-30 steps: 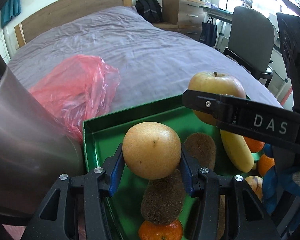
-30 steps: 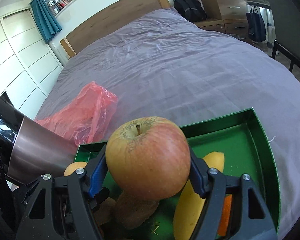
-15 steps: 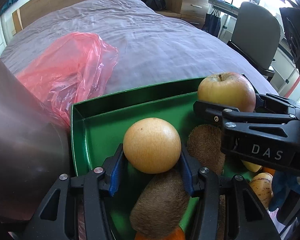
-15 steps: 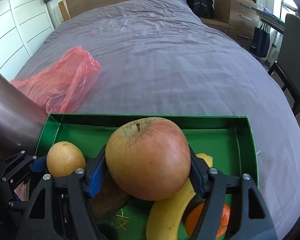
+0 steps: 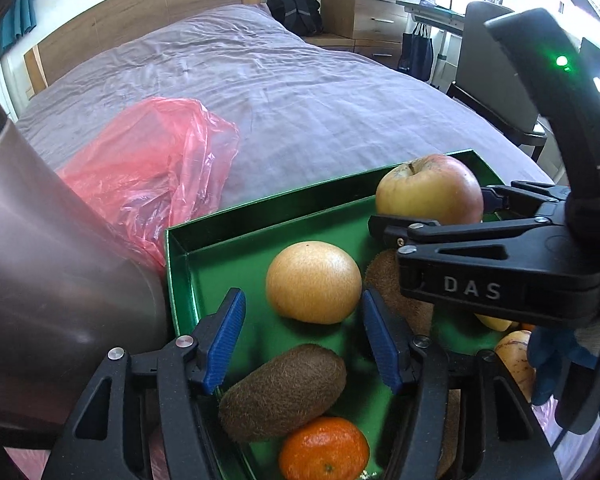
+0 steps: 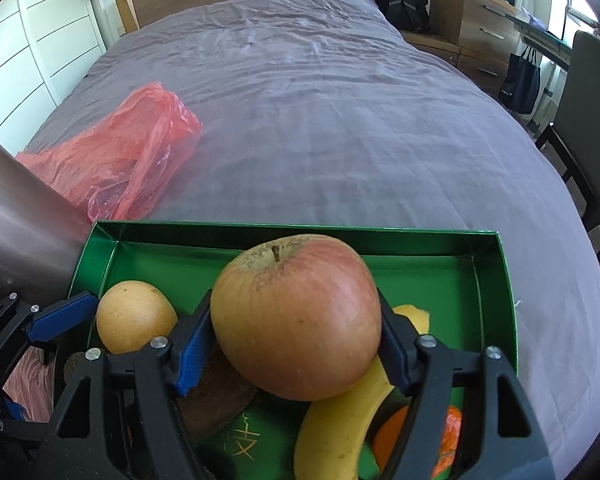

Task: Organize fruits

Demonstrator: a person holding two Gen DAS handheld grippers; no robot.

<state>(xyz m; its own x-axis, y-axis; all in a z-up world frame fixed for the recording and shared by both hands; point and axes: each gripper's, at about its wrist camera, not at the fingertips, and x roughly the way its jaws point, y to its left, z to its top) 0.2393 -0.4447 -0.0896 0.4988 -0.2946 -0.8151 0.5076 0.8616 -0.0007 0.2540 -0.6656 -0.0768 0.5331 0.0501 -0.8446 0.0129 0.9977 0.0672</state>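
A green tray (image 5: 236,220) lies on the bed and holds fruit. In the left wrist view my left gripper (image 5: 304,344) is open, its blue pads apart from a round yellow pear (image 5: 313,282) that rests in the tray just ahead. A kiwi (image 5: 284,392) and a mandarin (image 5: 324,450) lie below it. My right gripper (image 6: 296,344) is shut on a red-yellow apple (image 6: 296,316), held over the tray (image 6: 496,292). The apple (image 5: 430,190) and the right gripper also show in the left view. A banana (image 6: 340,428) lies under the apple; the pear (image 6: 134,322) sits at left.
A crumpled red plastic bag (image 5: 148,176) lies on the purple bedspread (image 6: 320,100) beyond the tray's left corner. A metal cylinder (image 5: 40,260) stands close at left. A chair (image 6: 592,120) and drawers stand to the right of the bed.
My left gripper has opened and let go of the pear, which now rests in the tray. The right gripper has lowered the apple toward the tray, still holding it.
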